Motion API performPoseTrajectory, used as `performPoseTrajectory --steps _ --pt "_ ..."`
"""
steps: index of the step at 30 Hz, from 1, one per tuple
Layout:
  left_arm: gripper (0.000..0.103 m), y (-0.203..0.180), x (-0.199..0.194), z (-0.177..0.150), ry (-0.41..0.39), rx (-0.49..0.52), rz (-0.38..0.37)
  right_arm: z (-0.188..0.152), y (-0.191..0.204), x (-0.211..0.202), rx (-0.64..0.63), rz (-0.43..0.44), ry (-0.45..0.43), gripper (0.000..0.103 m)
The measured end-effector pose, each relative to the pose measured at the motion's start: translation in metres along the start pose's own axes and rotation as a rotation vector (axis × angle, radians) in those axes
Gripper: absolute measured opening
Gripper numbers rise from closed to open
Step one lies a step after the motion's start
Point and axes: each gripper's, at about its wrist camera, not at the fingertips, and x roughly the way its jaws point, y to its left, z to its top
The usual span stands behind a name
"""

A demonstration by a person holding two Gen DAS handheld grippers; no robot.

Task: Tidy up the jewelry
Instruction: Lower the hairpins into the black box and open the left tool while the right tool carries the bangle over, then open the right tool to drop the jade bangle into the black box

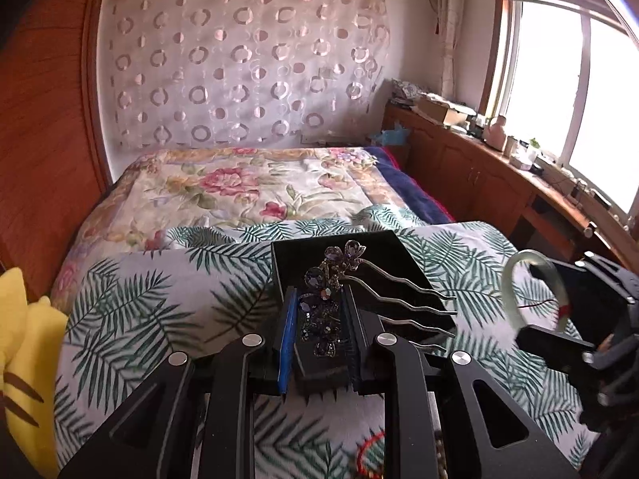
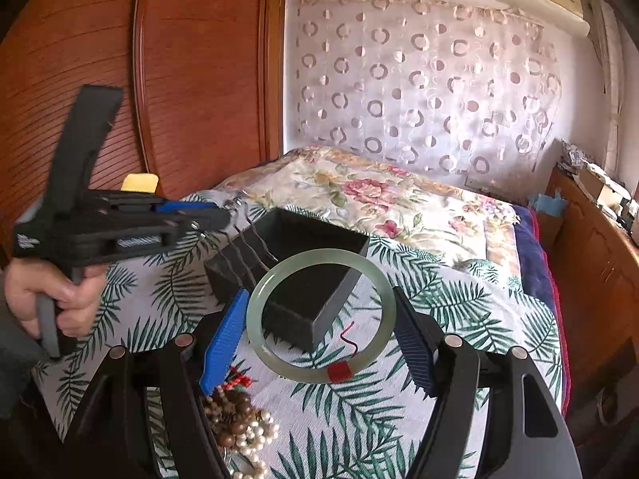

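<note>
My left gripper (image 1: pixel 319 319) is shut on a purple jewelled hair comb (image 1: pixel 323 311), whose wavy metal prongs (image 1: pixel 415 307) stick out to the right, above a black jewelry box (image 1: pixel 383 247) on the leaf-print cloth. My right gripper (image 2: pixel 319 319) is shut on a pale green jade bangle (image 2: pixel 319 313) with a red band, held flat above the near end of the black box (image 2: pixel 303 263). The bangle (image 1: pixel 535 287) and right gripper also show at the right of the left wrist view. The left gripper (image 2: pixel 120 223) shows at the left of the right wrist view, a hand on it.
A heap of pearl and brown bead necklaces (image 2: pixel 239 423) with a red cord lies on the cloth under the right gripper. A yellow plush (image 1: pixel 24 339) lies left. A floral quilt (image 1: pixel 239 191), wooden wardrobe (image 2: pixel 179 80) and a cluttered window counter (image 1: pixel 519 159) surround the bed.
</note>
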Motion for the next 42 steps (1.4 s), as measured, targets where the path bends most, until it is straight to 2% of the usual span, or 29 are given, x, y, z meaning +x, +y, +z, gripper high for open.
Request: performPoseTrajectory --steps 7,10,12,14,19,22,24,27,30,35,42 --pt "0.02 0.001 0.025 0.0 0.042 0.002 0.021 0.013 -0.001 0.023 -0.002 0.008 0.022 0.073" --pt "0.024 0.003 0.027 -0.001 0.043 -0.001 0.022 0.015 0.0 0.038 -0.005 0.018 0.036 0.073" --pt "0.031 0.003 0.024 -0.002 0.035 0.002 0.024 0.017 0.002 0.048 -0.013 0.024 0.046 0.073" --pt "0.032 0.004 0.019 -0.002 0.027 0.0 0.025 0.018 0.002 0.057 -0.014 0.033 0.053 0.073" --pt "0.053 0.015 -0.003 -0.009 -0.016 -0.016 0.036 0.021 0.009 0.078 -0.032 0.057 0.072 0.073" --pt "0.068 0.019 -0.018 -0.018 -0.043 -0.012 0.061 0.024 0.014 0.093 -0.049 0.062 0.098 0.073" --pt "0.082 0.022 -0.025 -0.023 -0.059 -0.006 0.074 0.025 0.017 0.101 -0.052 0.062 0.115 0.073" --pt "0.091 0.025 -0.034 -0.031 -0.069 -0.006 0.079 0.024 0.019 0.11 -0.045 0.063 0.139 0.074" --pt "0.095 0.028 -0.04 -0.041 -0.073 -0.01 0.065 0.024 0.022 0.117 -0.043 0.062 0.16 0.074" --pt "0.095 0.028 -0.046 -0.053 -0.062 -0.019 0.036 0.022 0.021 0.117 -0.045 0.064 0.174 0.074" --pt "0.095 0.016 -0.054 -0.071 -0.05 -0.002 0.006 0.022 0.013 0.102 -0.015 0.06 0.145 0.076"
